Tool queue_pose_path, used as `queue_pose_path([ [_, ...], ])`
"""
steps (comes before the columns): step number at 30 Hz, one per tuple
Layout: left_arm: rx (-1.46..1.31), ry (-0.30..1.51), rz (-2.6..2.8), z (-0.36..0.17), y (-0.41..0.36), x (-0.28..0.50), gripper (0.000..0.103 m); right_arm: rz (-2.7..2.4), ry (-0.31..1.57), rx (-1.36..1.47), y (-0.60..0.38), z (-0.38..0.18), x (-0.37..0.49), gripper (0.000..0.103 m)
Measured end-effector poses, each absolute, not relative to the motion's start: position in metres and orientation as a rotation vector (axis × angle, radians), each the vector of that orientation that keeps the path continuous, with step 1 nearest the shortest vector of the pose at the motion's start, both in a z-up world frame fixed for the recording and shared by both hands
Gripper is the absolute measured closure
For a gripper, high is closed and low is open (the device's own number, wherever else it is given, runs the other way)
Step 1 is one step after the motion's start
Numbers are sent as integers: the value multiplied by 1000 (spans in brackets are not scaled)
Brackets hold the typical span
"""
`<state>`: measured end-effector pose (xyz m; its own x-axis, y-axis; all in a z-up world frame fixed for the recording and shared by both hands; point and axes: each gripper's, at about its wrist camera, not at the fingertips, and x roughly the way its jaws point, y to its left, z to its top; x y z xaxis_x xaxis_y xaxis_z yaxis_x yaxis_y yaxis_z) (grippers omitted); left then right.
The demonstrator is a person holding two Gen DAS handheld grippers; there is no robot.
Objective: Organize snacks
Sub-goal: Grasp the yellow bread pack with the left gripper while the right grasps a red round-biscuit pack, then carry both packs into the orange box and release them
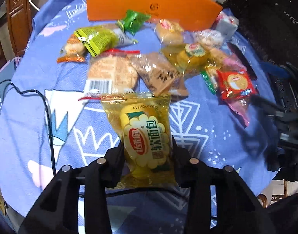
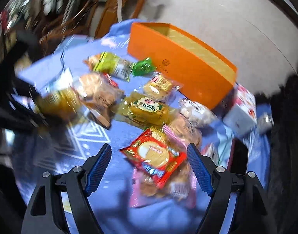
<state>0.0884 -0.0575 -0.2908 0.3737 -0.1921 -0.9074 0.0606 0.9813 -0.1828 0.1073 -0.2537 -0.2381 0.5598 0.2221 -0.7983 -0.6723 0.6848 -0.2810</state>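
My left gripper (image 1: 147, 142) is shut on a yellow soft-bread packet (image 1: 143, 132), its black fingers pressing both sides of the lower half. The packet stands up over the blue patterned cloth (image 1: 32, 117). In the right wrist view the same packet (image 2: 59, 101) shows blurred at the left. My right gripper (image 2: 149, 148) is open, its blue pads wide apart on either side of a red biscuit packet (image 2: 154, 156) that lies on a pink one. The pads do not touch it. An open orange box (image 2: 180, 64) stands at the far side of the table.
Several more snacks lie between me and the box: a green packet (image 1: 134, 20), a yellow-green pack (image 1: 98, 39), brown breads (image 1: 113, 72) and a second yellow bread pack (image 2: 147, 109). A black cable (image 1: 47, 117) runs at the left. A white carton (image 2: 242, 113) sits far right.
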Motion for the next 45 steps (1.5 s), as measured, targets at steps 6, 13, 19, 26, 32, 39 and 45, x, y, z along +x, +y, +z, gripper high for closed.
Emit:
queue_pose_path([
  [6,-181,1109,-176,-267,-40,80,63,644,843,-824,-236,-273,123,27],
  [13,-168,1077,-170,-250,-33,83,63,657,945,-711,-239,-287,135,61],
  [19,-171,1027,-184,-230,-20,96,63,618,965,-370,-264,-248,139,61],
  [26,-151,953,-229,-197,-11,122,63,545,917,-125,-282,-202,144,61],
  [32,-119,835,-286,-148,-6,166,63,503,798,-66,-277,-160,161,61],
  [39,-71,727,-319,-98,-4,260,63,434,644,1,-268,-109,228,61],
  [45,-75,699,-293,-69,-5,345,32,373,537,-19,-254,-73,296,57],
])
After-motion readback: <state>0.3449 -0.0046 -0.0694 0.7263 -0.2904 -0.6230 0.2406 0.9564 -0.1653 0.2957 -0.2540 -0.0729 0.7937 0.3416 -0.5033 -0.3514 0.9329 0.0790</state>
